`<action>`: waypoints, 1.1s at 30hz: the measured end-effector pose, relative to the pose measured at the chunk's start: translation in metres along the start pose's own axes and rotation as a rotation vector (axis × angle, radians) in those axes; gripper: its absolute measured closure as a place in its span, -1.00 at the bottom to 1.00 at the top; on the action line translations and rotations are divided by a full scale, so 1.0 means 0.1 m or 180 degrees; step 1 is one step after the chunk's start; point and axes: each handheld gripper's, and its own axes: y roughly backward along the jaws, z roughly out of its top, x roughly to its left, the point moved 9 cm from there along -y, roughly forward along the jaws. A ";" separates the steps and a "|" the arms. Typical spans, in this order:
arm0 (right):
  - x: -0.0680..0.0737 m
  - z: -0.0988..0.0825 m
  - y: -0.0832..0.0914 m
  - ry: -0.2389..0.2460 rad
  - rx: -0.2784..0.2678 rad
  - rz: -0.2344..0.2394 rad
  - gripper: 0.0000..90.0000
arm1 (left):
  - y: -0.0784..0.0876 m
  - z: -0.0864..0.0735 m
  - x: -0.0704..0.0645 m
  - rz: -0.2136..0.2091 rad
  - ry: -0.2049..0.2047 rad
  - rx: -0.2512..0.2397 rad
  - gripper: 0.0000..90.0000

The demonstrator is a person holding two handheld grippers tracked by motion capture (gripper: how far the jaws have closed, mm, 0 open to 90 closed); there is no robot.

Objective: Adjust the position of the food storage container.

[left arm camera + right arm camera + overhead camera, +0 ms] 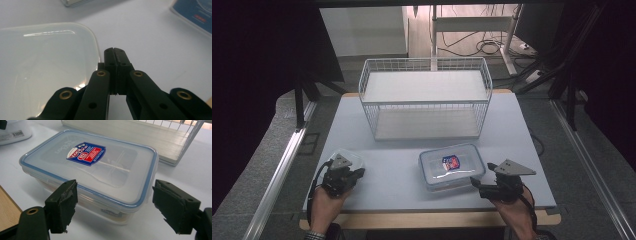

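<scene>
Step in hand: approach for a grasp; right gripper (476, 184) set at the near right corner of the clear rectangular plastic food box with blue-sealed lid (451, 165), nothing lifted yet.
Right gripper state: jaws spread wide in the right gripper view (113, 205), straddling the near corner of the box (90, 177); pads apart from its walls, nothing held.
Left gripper state: jaws pressed fully together (115, 51), empty; tips just beside the rounded corner of the small translucent lidded plastic tub (42, 65).
Left side from above: left gripper (358, 173) low at the near left of the table, the tub (349, 157) right behind it.
Place of the box: flat on the pale blue-grey tabletop (392, 170), near edge, right of centre, in front of the white wire two-tier shelf rack (427, 95) and apart from it.
Next move, judged: likely ease the right gripper forward so the pads bracket the box walls below the lid rim, then close squarely; slippery plastic and a corner grip could twist the box.
Writing: red, white and blue sticker (86, 153) on the lid, apparently reading "LOCK & LOCK"; smaller print illegible.
Other markings: barcode label (17, 133) on the tub's side, digits too small to read.
</scene>
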 end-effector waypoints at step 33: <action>-0.46 -0.08 -0.15 0.0051 0.0462 -0.0055 0.98 | -0.34 0.22 -0.75 -0.0678 -0.0264 -0.0195 0.86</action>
